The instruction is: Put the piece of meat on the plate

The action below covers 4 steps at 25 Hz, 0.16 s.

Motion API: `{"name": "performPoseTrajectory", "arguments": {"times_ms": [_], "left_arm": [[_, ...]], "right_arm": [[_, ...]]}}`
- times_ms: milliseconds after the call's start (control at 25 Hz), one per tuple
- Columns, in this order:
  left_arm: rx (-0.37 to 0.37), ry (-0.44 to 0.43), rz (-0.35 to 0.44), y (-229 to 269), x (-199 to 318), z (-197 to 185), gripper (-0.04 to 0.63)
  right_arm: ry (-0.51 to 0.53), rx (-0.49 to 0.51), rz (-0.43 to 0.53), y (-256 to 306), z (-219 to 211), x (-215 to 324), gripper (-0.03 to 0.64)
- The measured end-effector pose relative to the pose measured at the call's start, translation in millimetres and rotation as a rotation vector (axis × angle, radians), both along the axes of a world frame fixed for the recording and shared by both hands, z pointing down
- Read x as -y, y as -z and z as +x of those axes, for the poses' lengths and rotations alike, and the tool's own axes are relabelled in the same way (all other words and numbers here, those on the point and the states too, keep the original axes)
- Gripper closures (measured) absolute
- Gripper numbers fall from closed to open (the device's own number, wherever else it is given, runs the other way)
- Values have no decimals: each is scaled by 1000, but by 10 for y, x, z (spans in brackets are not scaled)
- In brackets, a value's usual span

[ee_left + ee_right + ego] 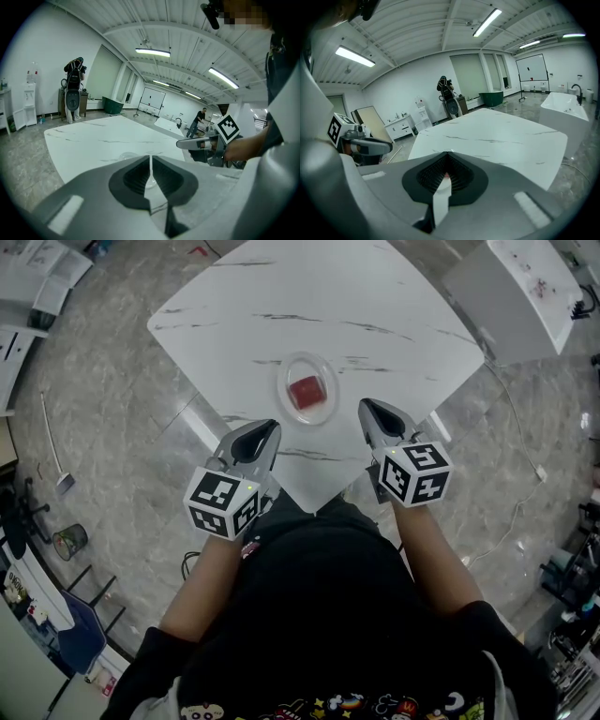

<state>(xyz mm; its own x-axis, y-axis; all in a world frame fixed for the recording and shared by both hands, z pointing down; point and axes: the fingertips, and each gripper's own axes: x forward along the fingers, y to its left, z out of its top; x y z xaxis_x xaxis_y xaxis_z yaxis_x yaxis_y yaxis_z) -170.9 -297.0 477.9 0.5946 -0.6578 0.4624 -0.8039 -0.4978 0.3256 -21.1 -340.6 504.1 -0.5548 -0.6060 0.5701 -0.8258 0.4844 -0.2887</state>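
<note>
The piece of meat (pixel 306 391), a small red block, lies in the middle of a clear round plate (pixel 307 388) on the white marble table (pixel 281 306). My left gripper (pixel 267 429) hovers over the table's near corner, just left of and below the plate, with its jaws closed. My right gripper (pixel 368 407) is level with the plate on its right side, also closed. Neither touches the plate or holds anything. In the left gripper view the shut jaws (pixel 150 157) hide most of the plate (pixel 125 155). The right gripper view shows shut jaws (pixel 447 153) too.
The table's near corner points at the person's body. A white bathtub-like unit (pixel 525 287) stands at the far right with a cable (pixel 525 493) on the floor. A cup (pixel 70 540) and shelving sit at the left. People stand far back in the room (pixel 74 89).
</note>
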Motion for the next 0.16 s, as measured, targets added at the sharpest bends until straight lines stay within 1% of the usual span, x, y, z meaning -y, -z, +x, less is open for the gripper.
{"name": "performPoseTrajectory", "arguments": {"times_ms": [160], "left_arm": [[6,-2,1,-8,57,39,588]], "right_arm": [[0,-1,-2,-20,109,-84,591]]}}
